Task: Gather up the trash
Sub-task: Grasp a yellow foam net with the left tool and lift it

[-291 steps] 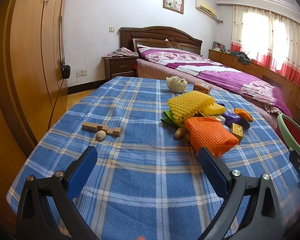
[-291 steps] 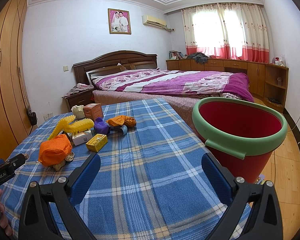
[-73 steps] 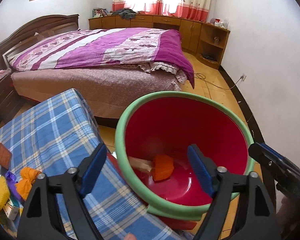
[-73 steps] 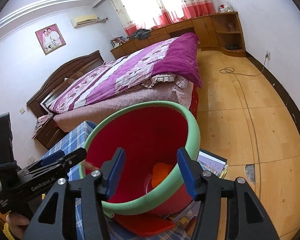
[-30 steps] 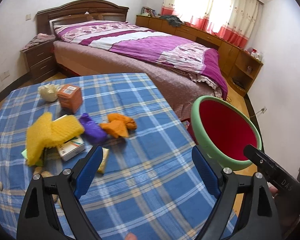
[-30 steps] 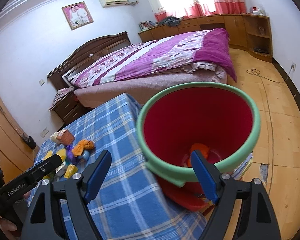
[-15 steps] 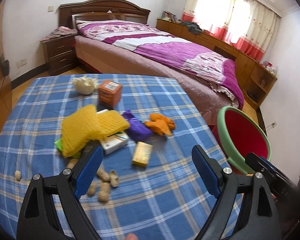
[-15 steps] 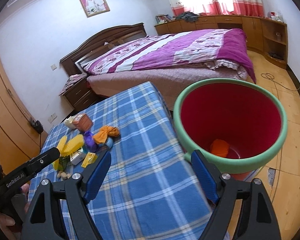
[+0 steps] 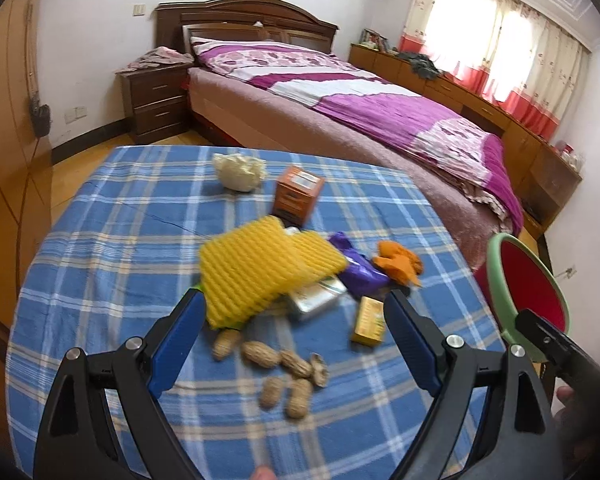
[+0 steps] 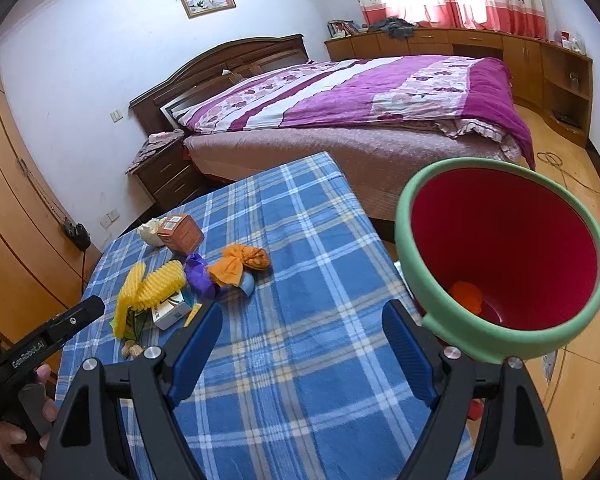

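Note:
Trash lies on the blue plaid table: yellow foam netting, several peanuts, a small yellow box, a white carton, a purple wrapper, orange crumpled paper, an orange box and a cream wad. My left gripper hangs open over the peanuts, holding nothing. My right gripper is open and empty over bare cloth between the pile and the red bin with a green rim, which holds an orange piece.
A bed with a purple cover stands behind the table, a dark nightstand to its left. Wooden wardrobes line the left wall. Low cabinets run under the curtained window. Wooden floor lies right of the bin.
Both grippers have swung left, away from the bin and toward the trash pile. In the left wrist view the peanuts and netting now sit between the fingers; the bin slid to the right edge.

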### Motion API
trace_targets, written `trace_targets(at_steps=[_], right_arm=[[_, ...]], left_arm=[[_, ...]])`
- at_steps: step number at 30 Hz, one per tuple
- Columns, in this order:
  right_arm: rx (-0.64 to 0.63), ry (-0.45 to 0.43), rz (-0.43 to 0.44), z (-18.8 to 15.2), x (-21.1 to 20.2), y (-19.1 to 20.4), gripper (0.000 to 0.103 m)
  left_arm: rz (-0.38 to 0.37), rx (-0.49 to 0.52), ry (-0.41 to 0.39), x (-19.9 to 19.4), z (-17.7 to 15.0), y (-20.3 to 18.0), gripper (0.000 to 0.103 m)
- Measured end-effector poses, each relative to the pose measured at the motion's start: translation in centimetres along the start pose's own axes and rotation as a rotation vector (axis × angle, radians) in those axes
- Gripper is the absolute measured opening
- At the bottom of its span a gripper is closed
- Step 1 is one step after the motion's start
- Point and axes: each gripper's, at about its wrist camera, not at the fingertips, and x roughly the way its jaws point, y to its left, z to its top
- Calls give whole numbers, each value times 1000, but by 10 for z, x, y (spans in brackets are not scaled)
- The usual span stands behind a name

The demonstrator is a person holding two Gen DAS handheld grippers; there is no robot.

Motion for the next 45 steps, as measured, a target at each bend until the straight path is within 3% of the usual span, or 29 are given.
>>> trace_targets(at_steps=[5,11,18,21,26,32,41,45], right_arm=[[4,12,9,4,11,4,84],[10,26,10,5,24,5,84],[14,41,3,6,33,2,84],[12,44,3,6,35,2,84],[3,55,6,5,41,4,84],[-22,68,20,3,44,14,84],[-57,87,48,-3,46,32,84],[-65,93,62,-7,46,39,84]], left_arm=[[24,-29,9,14,7,17,89],[2,-54,53,44,13,25,89],[47,-53,94,82,21,31,89],[19,-104,126,92,18,42,77],[-35,-177,136,93,13,55,70],[-109,-196,102,79,15,57,41],[-172,-192,45,49,14,55,39],[-201,-193,36,38,11,56,27]])
